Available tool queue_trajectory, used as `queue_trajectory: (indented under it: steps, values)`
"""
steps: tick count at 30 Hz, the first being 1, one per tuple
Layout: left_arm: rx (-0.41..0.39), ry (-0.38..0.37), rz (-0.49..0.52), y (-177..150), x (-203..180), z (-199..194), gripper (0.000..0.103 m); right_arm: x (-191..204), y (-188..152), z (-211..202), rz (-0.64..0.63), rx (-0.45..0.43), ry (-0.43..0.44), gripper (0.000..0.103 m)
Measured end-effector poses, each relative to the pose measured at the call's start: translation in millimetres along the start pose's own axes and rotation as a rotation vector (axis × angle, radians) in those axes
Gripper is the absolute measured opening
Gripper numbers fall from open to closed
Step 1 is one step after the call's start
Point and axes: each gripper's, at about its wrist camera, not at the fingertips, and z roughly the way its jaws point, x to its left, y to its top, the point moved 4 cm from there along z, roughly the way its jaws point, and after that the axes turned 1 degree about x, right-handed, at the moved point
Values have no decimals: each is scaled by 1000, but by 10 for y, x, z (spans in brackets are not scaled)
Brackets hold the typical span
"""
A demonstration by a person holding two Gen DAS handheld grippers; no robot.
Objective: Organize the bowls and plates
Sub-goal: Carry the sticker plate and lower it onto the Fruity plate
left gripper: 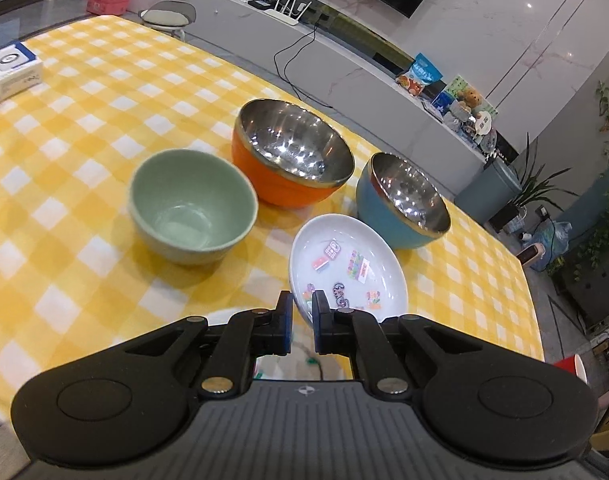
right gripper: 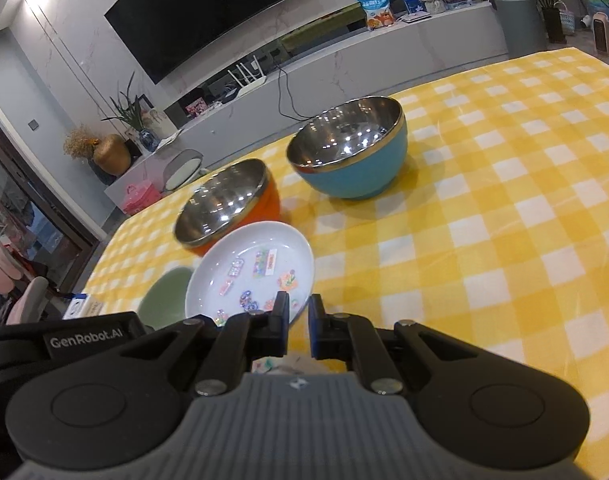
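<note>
Just ahead of both tongs, the plate (left gripper: 356,268) hangs above the tabletop (left gripper: 84,120), tipped so that its face shows to both cameras. The left tongs (left gripper: 302,320) have its near-left rim in their narrow gap, and the plate spreads far and right from them. The right tongs (right gripper: 299,320) have the near-right rim in theirs, and the plate (right gripper: 260,264) spreads far and left. Both pairs look clenched on that rim, so neither hand is the nearer: they share it, side by side, and the left tool's black housing shows at the near left of the right view.

The coming move likely turns on what lies under the hands. A pale piece with coloured marks, probably a second plate (left gripper: 224,314), shows below and between the fingers. If the held plate is to be stacked, it goes down and near, not far.

The plate is shallow, oval-looking from these angles, glossy white, with small bright decals scattered over its floor. It is probably glazed ceramic, slick at a thin rim, so a slip is the risk.

Beyond it stand three bowls, all upright and apart. A matte green bowl (left gripper: 192,208) sits to the left. An orange bowl (left gripper: 292,152) with a mirror-bright steel lining sits far centre. A blue bowl (left gripper: 404,200) of the same make sits to the right, nearest the plate's far edge. The cloth is a yellow-and-white check, soft and slightly rumpled. A small white box (left gripper: 12,68) sits at the far left.
</note>
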Motion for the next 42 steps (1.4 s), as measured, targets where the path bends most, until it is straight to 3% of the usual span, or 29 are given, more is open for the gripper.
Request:
queue_trajectory:
  steps: [15, 34, 42]
  values:
    - [95, 54, 1, -328, 215, -322, 10, 86, -480, -408, 1, 97, 16, 7]
    - [188, 97, -22, -504, 408, -163, 10, -48, -653, -245, 49, 198, 26, 7]
    - [190, 91, -34, -513, 452, -134, 10, -47, -701, -195, 50, 211, 18, 7]
